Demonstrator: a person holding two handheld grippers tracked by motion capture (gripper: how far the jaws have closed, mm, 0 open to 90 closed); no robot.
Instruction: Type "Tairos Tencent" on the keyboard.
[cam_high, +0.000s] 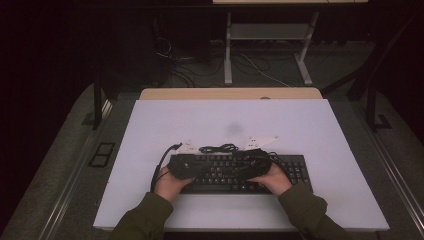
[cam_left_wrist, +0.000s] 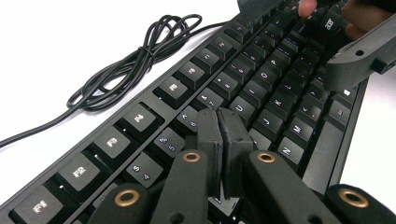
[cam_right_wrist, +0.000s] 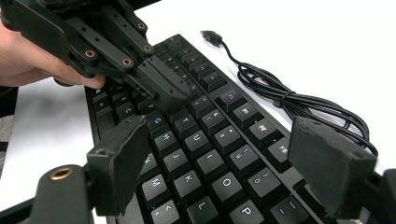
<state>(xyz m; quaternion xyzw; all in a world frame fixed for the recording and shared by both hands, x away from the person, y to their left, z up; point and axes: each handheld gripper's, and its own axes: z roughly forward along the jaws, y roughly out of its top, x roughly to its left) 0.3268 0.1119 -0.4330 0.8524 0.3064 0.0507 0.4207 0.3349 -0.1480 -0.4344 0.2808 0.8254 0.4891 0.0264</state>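
Clearly mid key-pressing on the black keyboard (cam_high: 240, 172), lying near the front edge of the white table (cam_high: 310, 125), coiled cable (cam_left_wrist: 135, 60) just behind. Left gripper (cam_left_wrist: 223, 140), jaws pressed together, tip down among the middle keys. Right gripper (cam_right_wrist: 224, 172) hovering, jaws spread, pinching nothing. Next, probably: lift the tip clear, aim squarely at one key

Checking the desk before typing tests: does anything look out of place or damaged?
Nothing looks damaged. The black keyboard lies flat and square on the white table; its bundled black cable rests loose behind it, the plug connected to nothing.
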